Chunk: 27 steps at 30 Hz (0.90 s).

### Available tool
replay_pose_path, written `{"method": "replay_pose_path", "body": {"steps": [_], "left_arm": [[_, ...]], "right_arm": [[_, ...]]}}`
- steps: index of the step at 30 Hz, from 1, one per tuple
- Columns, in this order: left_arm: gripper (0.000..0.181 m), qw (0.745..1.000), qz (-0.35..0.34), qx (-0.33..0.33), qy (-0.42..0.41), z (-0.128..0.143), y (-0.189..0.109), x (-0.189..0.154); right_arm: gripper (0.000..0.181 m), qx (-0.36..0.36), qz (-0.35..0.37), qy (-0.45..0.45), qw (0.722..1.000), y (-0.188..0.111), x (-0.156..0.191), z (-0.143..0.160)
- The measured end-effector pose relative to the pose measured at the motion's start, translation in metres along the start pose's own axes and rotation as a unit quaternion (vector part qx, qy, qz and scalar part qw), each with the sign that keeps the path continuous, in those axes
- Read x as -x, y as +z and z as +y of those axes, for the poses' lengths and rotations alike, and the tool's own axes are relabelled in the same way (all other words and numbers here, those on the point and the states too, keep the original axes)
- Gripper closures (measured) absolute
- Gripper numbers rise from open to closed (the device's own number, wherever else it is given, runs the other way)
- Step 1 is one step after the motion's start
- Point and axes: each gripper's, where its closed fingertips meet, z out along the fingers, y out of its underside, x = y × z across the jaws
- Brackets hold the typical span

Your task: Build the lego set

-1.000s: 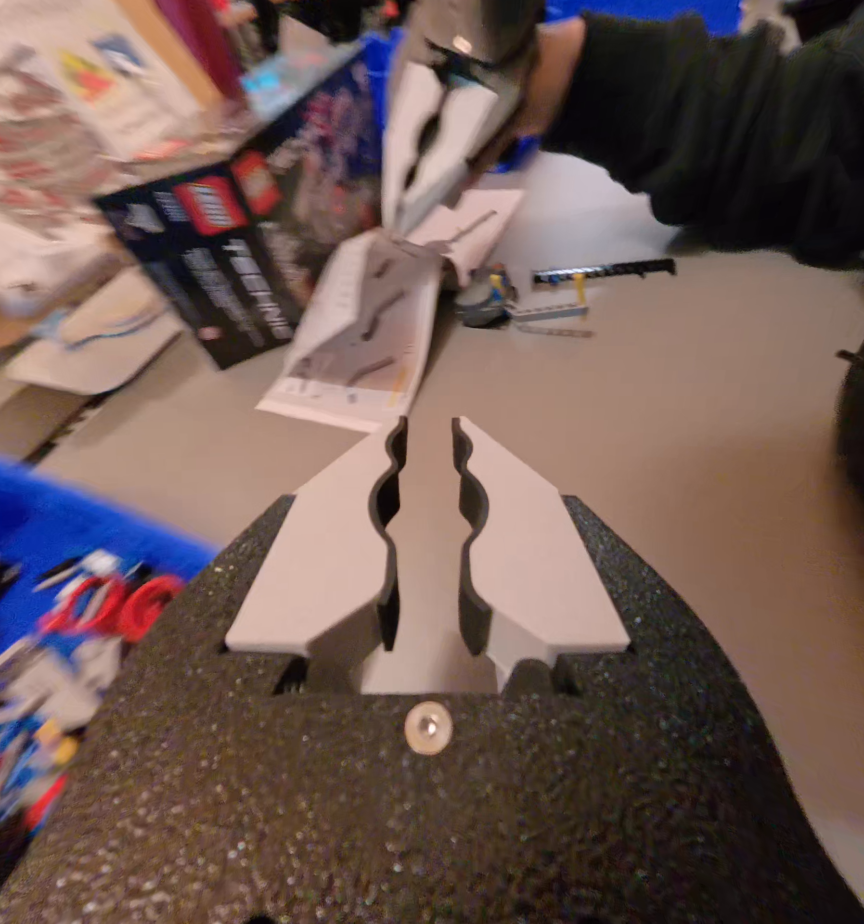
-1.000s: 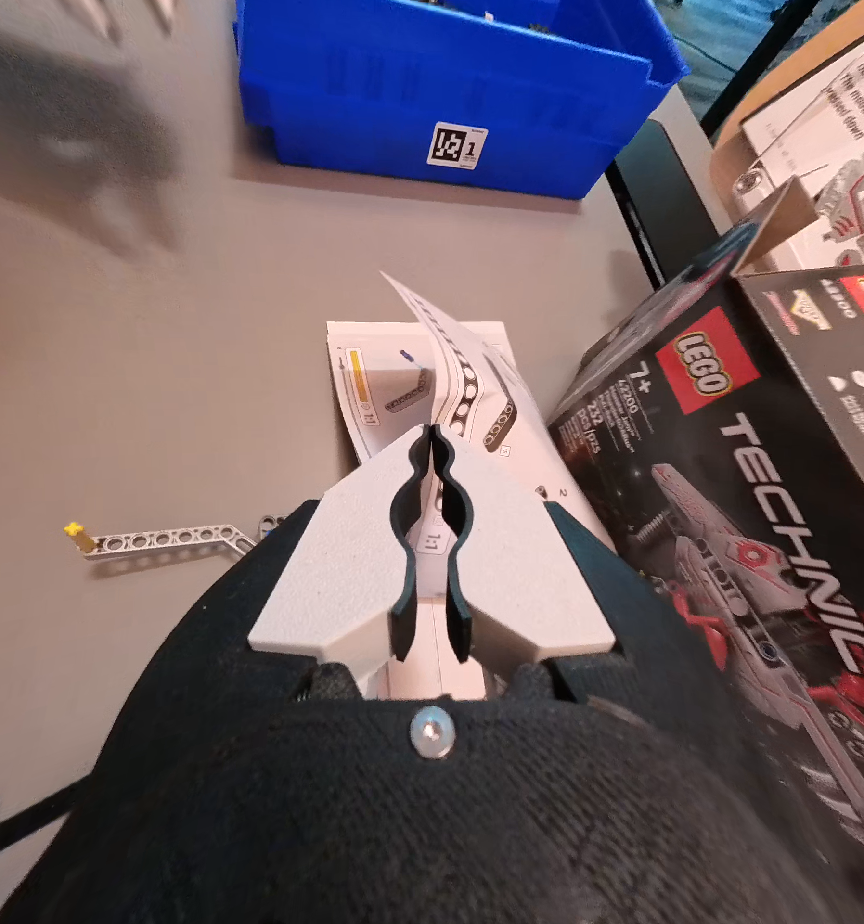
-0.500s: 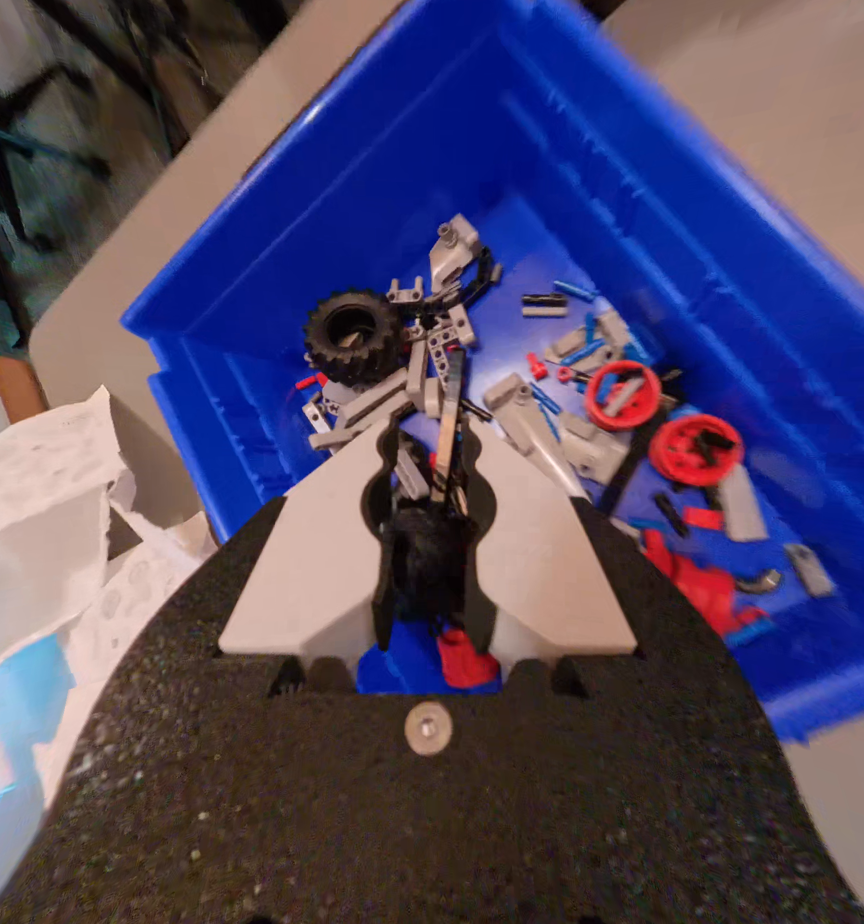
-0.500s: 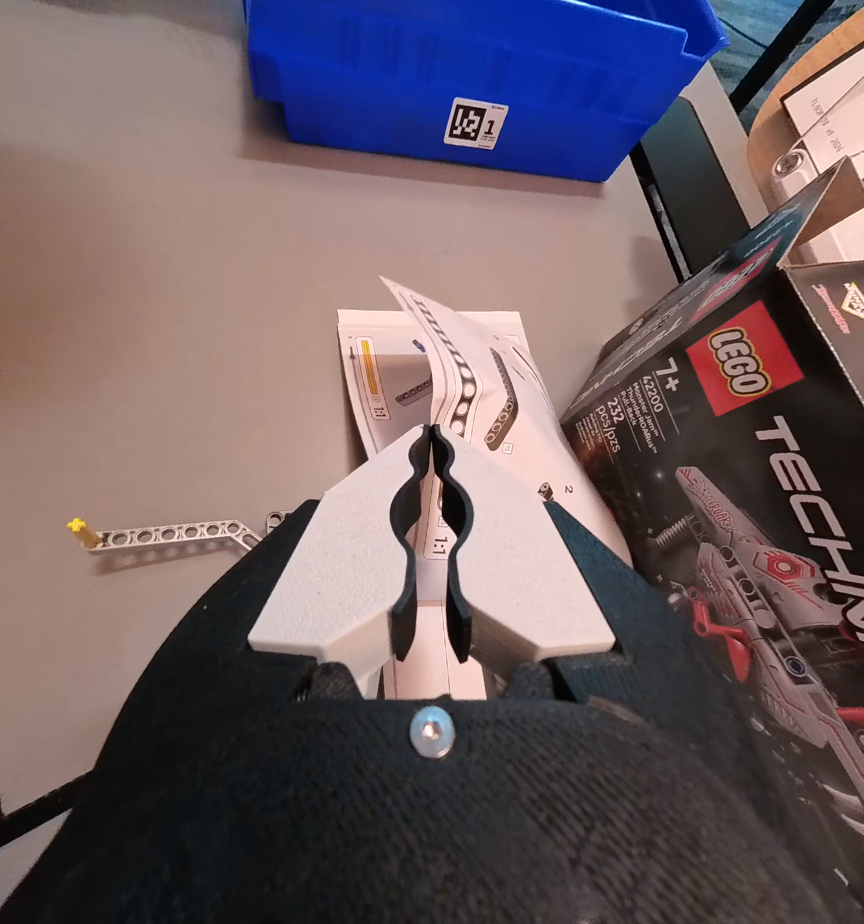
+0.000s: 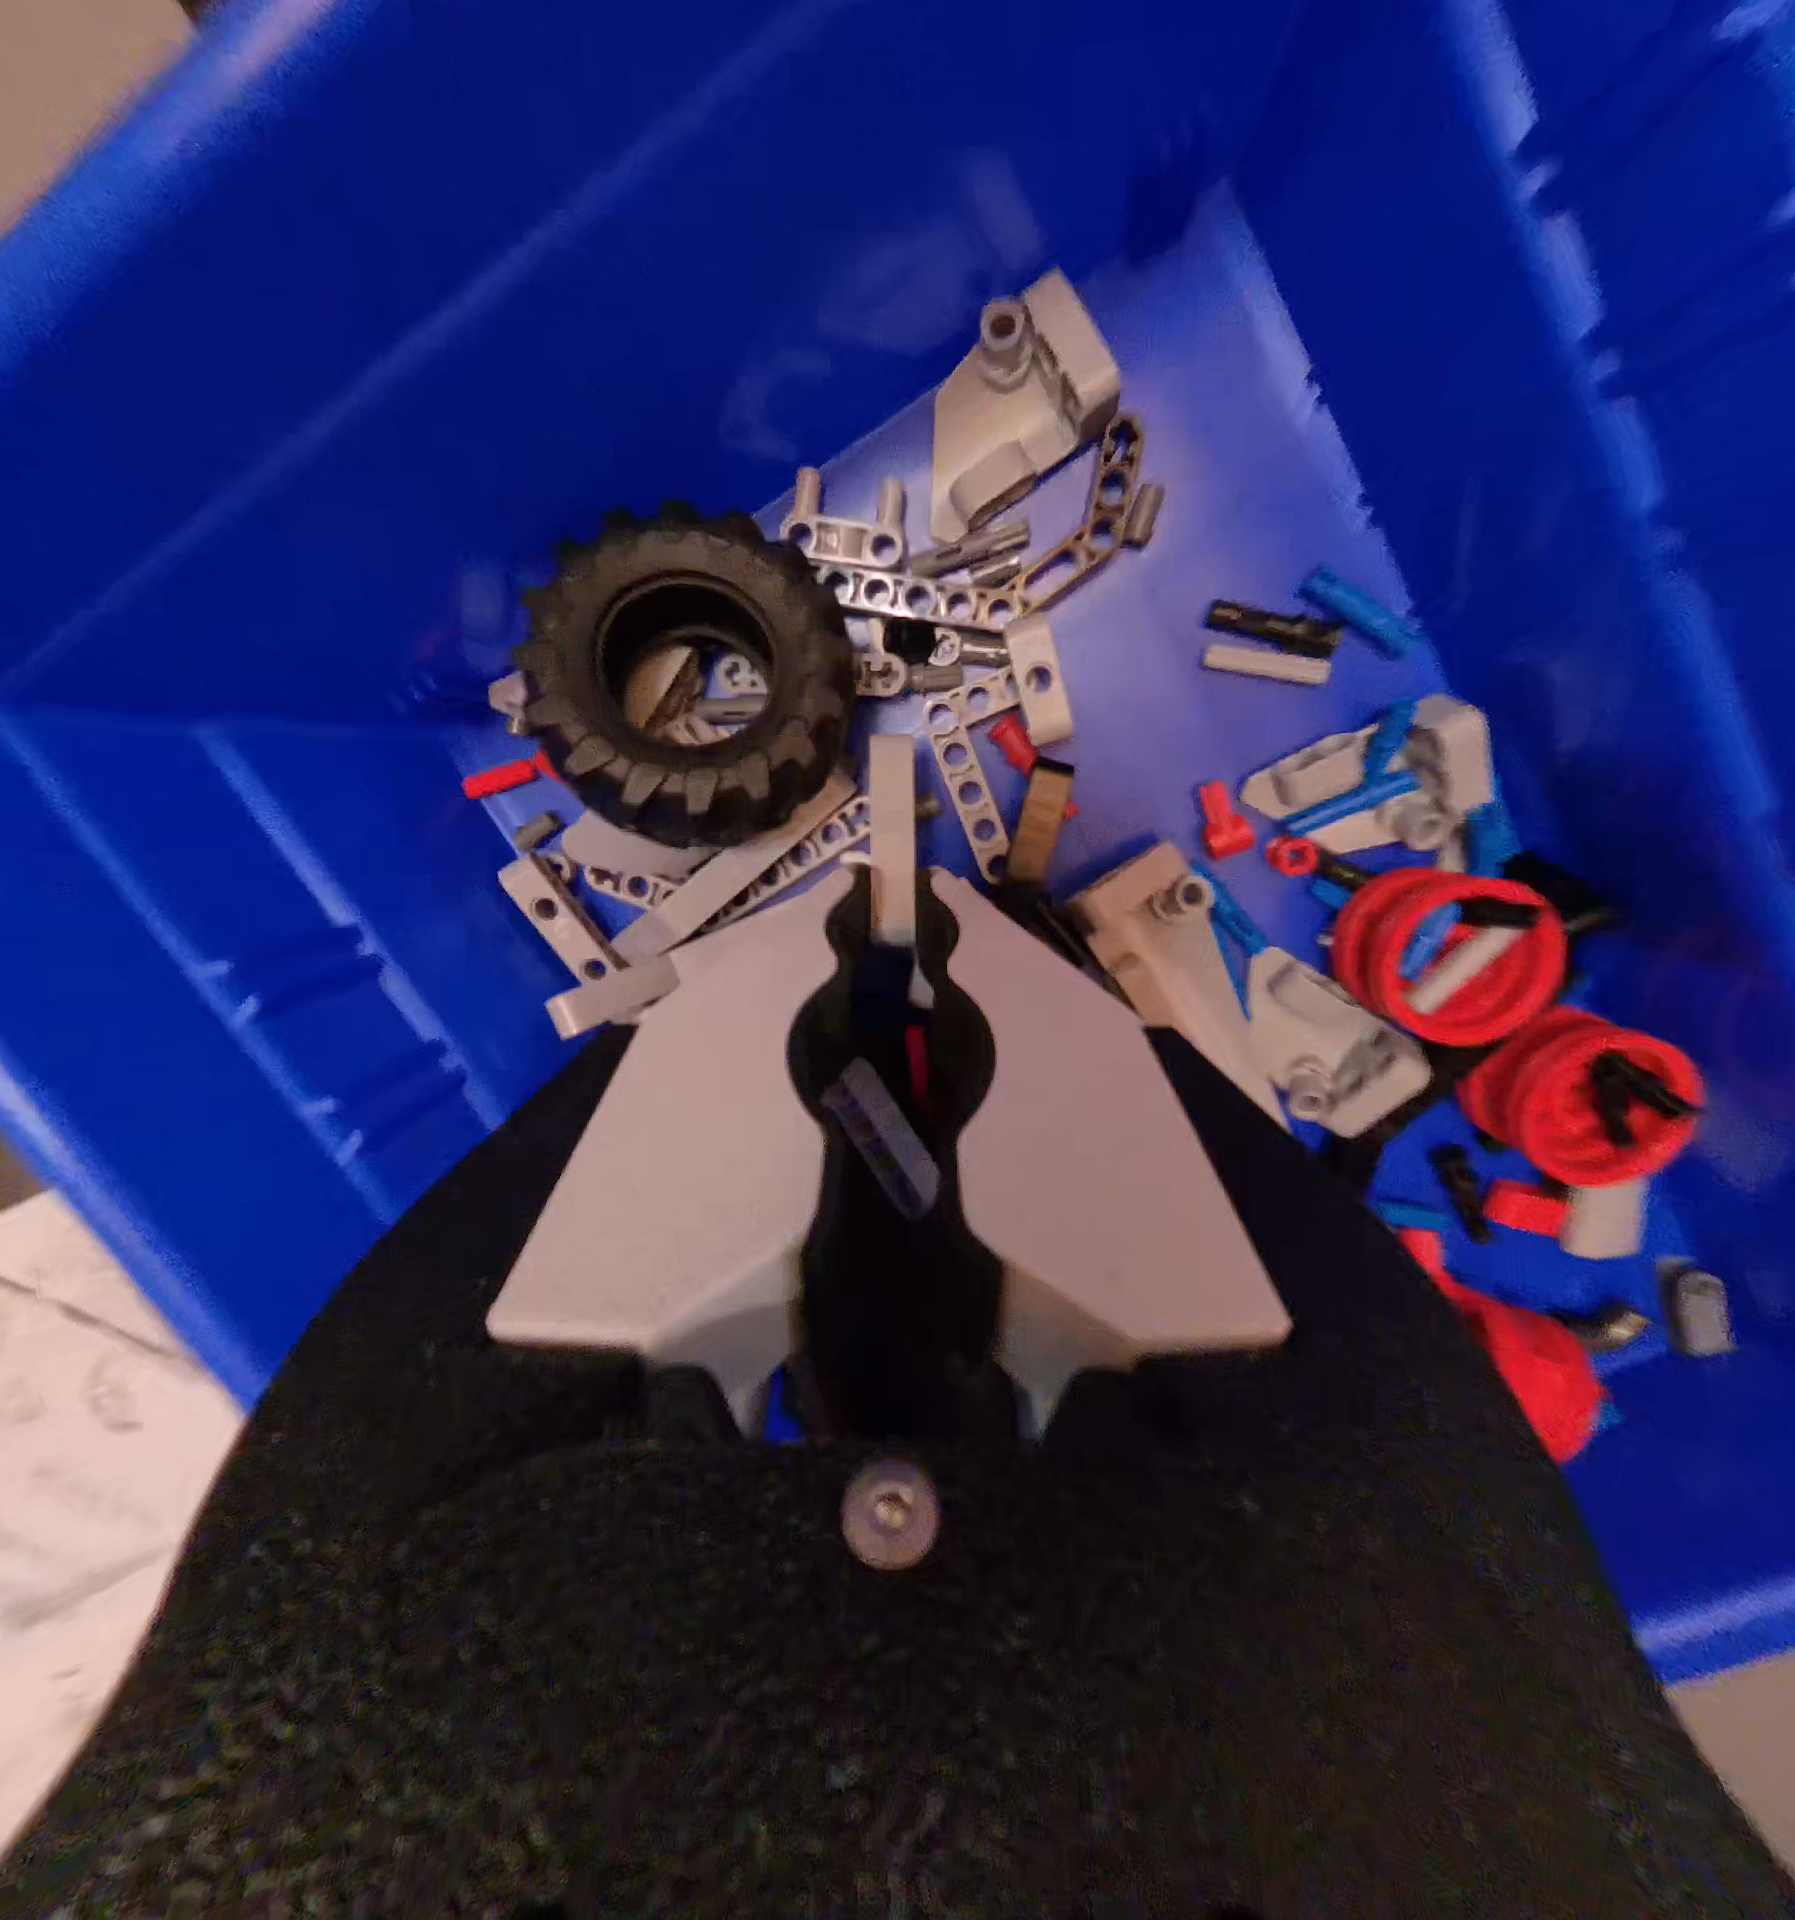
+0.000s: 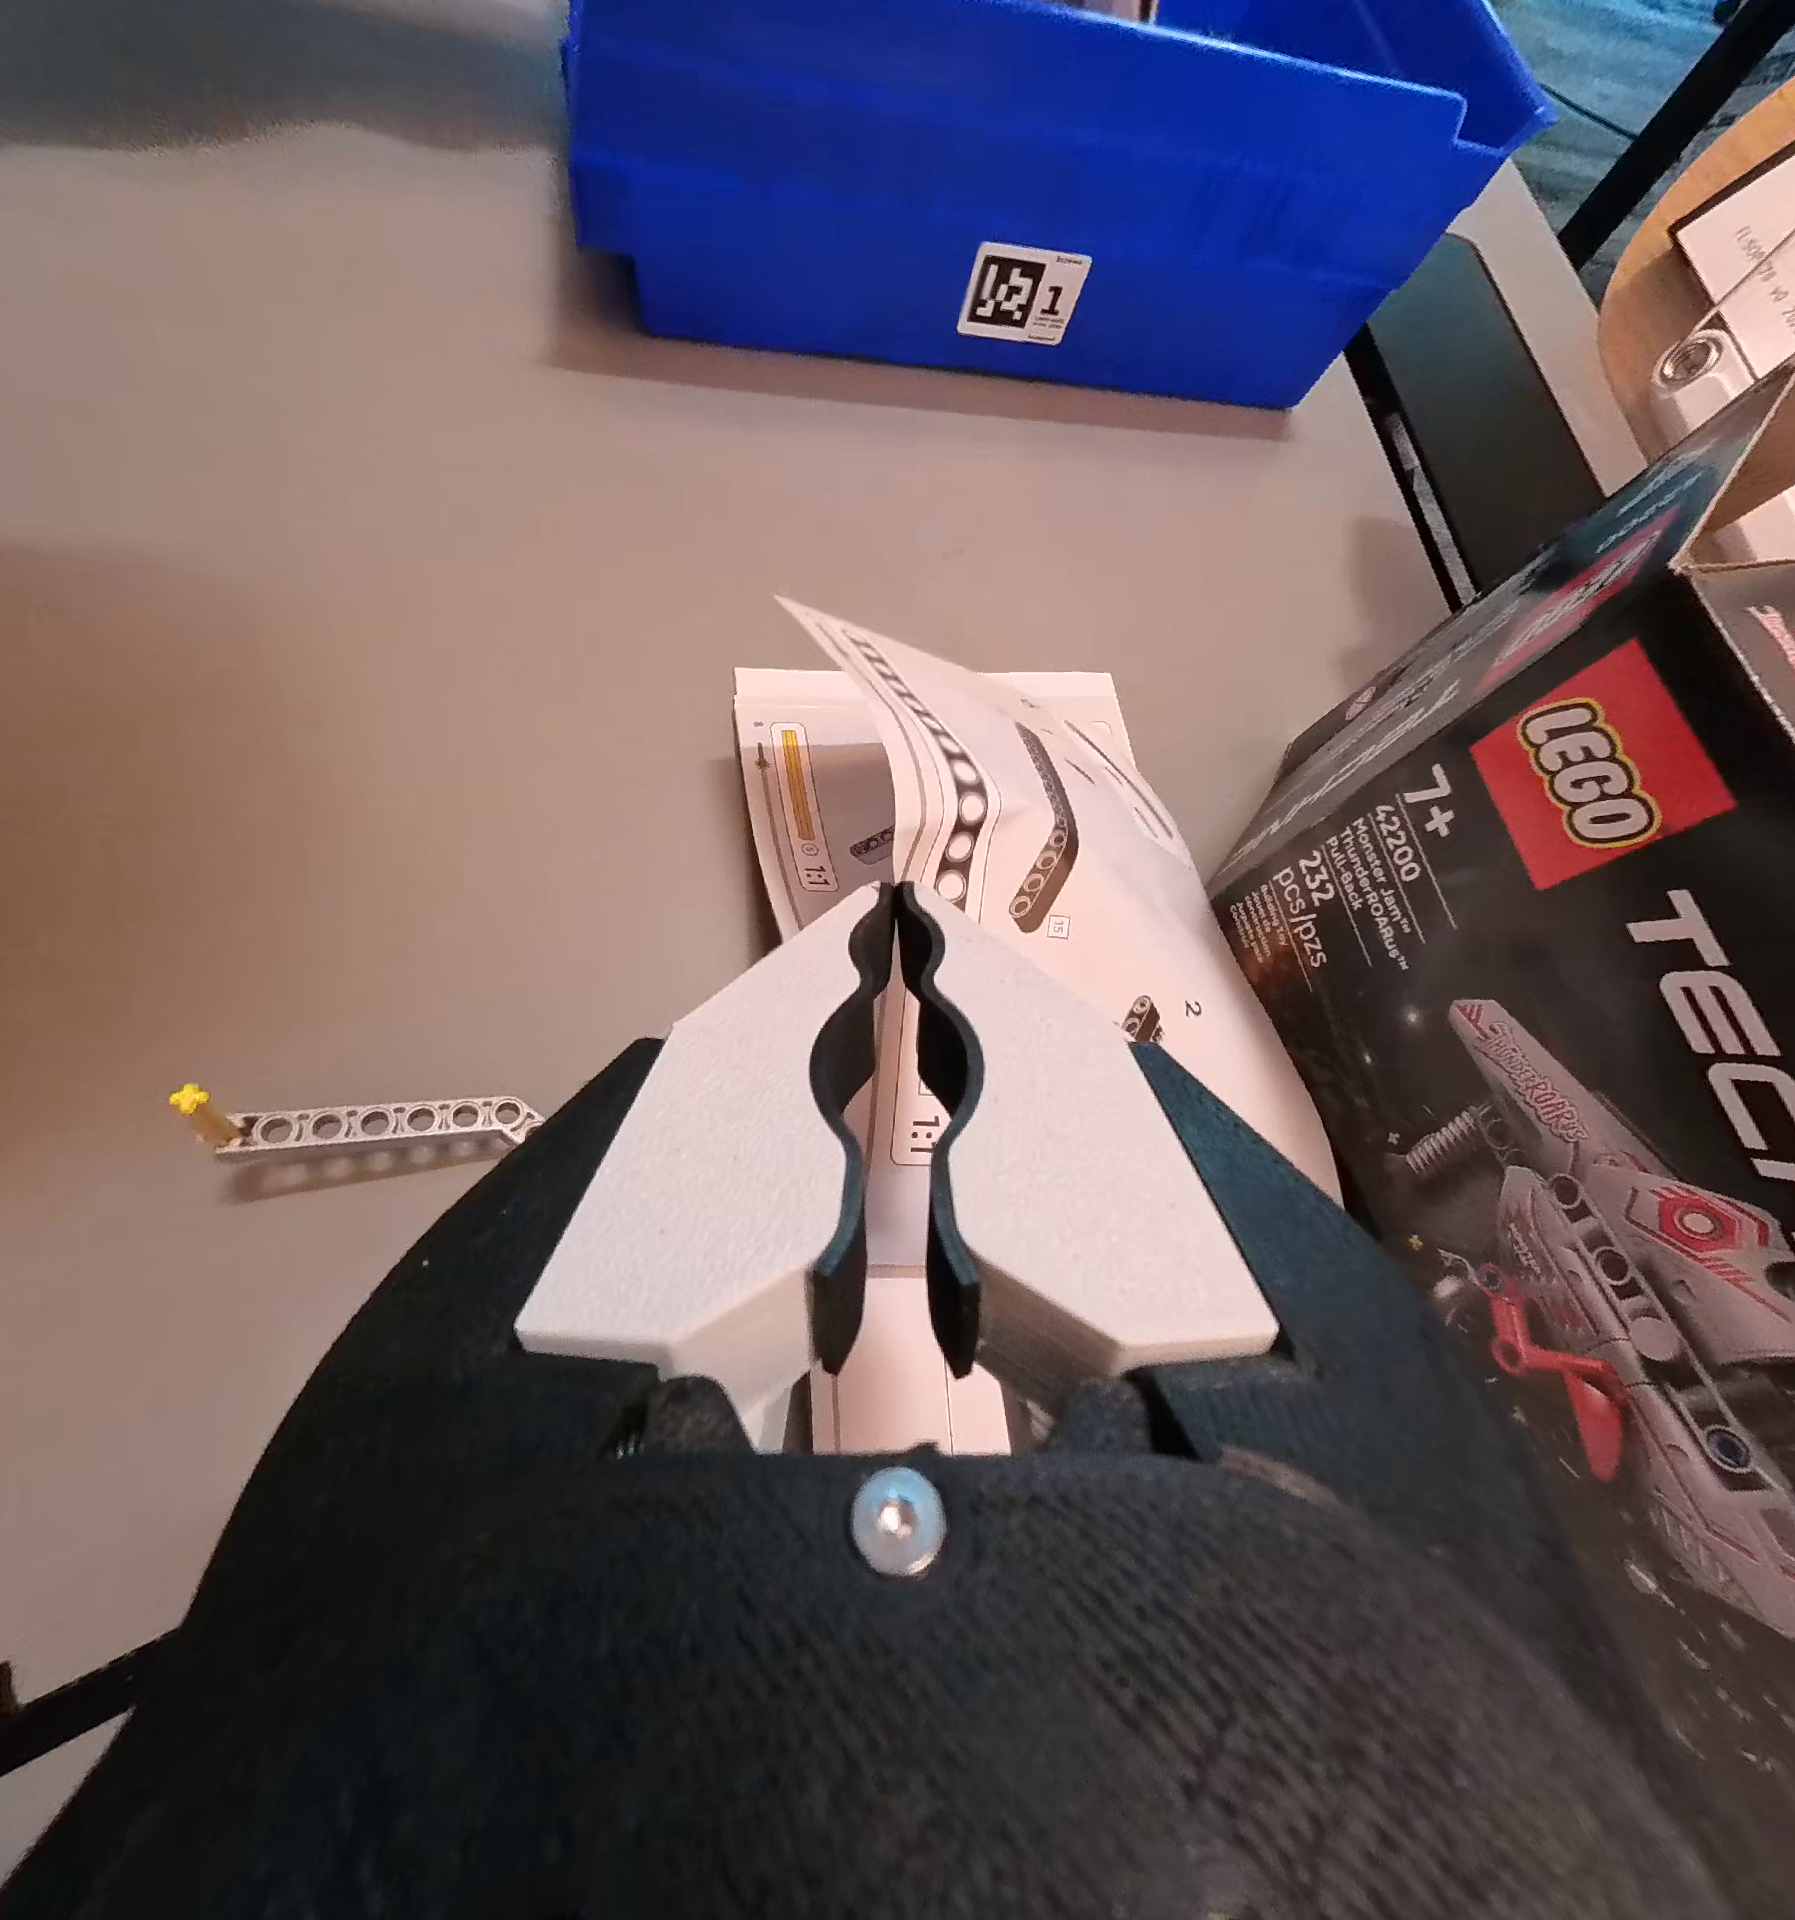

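My left tongs (image 5: 891,899) hang over the blue bin (image 5: 353,436), fingertips a sliver apart; a light grey beam (image 5: 890,831) sits right at the gap, but I cannot tell whether they are clamped on it. Loose pieces fill the bin floor: a black tyre (image 5: 680,686) upper centre, grey beams around it, two red wheel hubs (image 5: 1444,961) at the right. A white sheet (image 5: 31,1455) shows lower left, outside the bin.

My right tongs (image 6: 894,896) are clenched tight with nothing between them, poised over the instruction booklet (image 6: 976,790) on the table (image 6: 301,623). A page curls up mid-frame. The set's box (image 6: 1558,987) stands at the right, touching the booklet. A grey beam with a yellow pin (image 6: 373,1122) lies left.
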Motion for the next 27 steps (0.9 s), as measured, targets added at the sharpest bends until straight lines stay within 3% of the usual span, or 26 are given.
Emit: {"method": "replay_pose_path", "body": {"steps": [1, 4, 7, 11, 21, 24, 27], "left_arm": [[0.175, 0.999, 0.027, -0.025, -0.019, -0.003, -0.009, -0.004], [0.175, 0.983, 0.127, -0.108, -0.074, -0.013, -0.043, -0.020], [0.175, 0.945, 0.230, -0.200, -0.123, -0.026, -0.084, -0.035], [0.176, 0.910, 0.310, -0.238, -0.139, -0.023, -0.111, -0.054], [0.175, 0.880, 0.356, -0.289, -0.126, -0.024, -0.143, -0.101], [0.176, 0.861, 0.373, -0.340, -0.060, -0.024, -0.175, -0.150], [0.176, 0.859, 0.362, -0.362, -0.002, -0.013, -0.182, -0.205]], "right_arm": [[0.181, -0.001, 0.001, 0.000, 1.000, 0.000, 0.000, 0.000], [0.181, -0.003, 0.000, 0.002, 1.000, 0.000, -0.001, 0.000], [0.181, -0.004, -0.002, 0.001, 1.000, 0.002, 0.000, -0.001], [0.181, -0.007, -0.004, -0.001, 1.000, 0.001, 0.001, -0.003], [0.181, -0.016, 0.001, 0.002, 1.000, 0.000, -0.002, -0.006], [0.181, -0.018, 0.005, 0.004, 1.000, -0.004, -0.004, -0.007], [0.181, -0.025, 0.013, 0.012, 1.000, -0.009, -0.007, -0.008]]}}
